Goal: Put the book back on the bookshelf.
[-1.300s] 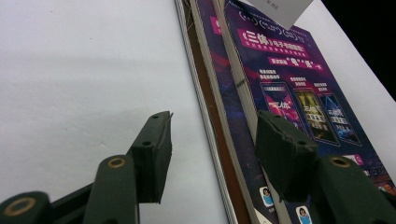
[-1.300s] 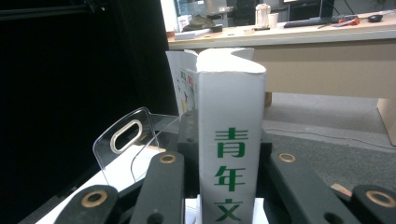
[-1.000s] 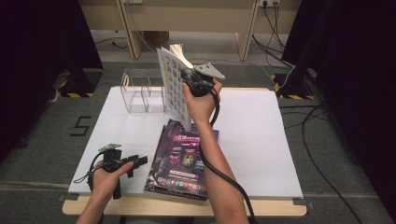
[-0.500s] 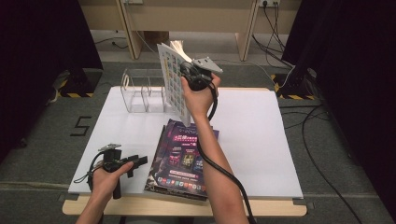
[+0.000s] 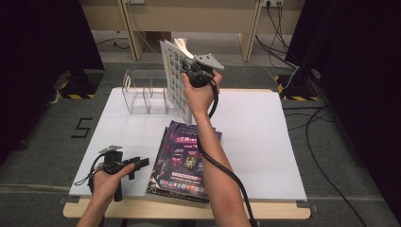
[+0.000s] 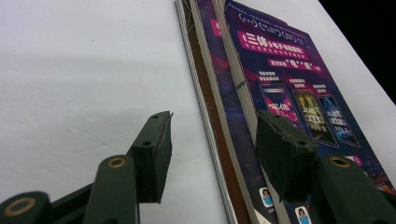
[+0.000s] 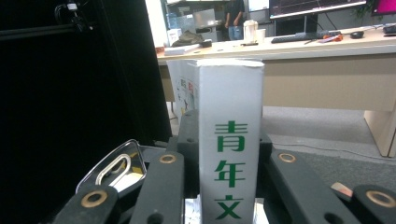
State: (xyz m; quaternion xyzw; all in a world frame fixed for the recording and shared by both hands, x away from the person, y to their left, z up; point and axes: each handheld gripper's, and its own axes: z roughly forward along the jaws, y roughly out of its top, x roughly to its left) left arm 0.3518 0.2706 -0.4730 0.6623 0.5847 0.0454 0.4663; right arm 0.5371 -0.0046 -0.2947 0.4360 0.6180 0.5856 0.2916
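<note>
My right gripper [image 5: 185,72] is raised over the back of the table, shut on a white magazine [image 5: 173,78] that it holds upright by the spine. In the right gripper view the white spine [image 7: 229,140] with green characters stands between the two jaws. A stack of purple magazines [image 5: 185,161] lies flat at the front middle of the white table [image 5: 265,142]. My left gripper [image 5: 141,163] rests low at the front left, open, pointing at the stack's left edge. In the left gripper view the edges of the magazine stack [image 6: 219,116] run up between the spread fingers [image 6: 153,148].
A clear acrylic rack [image 5: 144,92] with upright dividers stands at the back left of the table, just left of the held magazine. Wooden bench legs and cables lie on the floor beyond the table. Dark curtains hang on both sides.
The right hand has lifted the white magazine slightly higher. The left hand and its gripper have stayed where they were.
</note>
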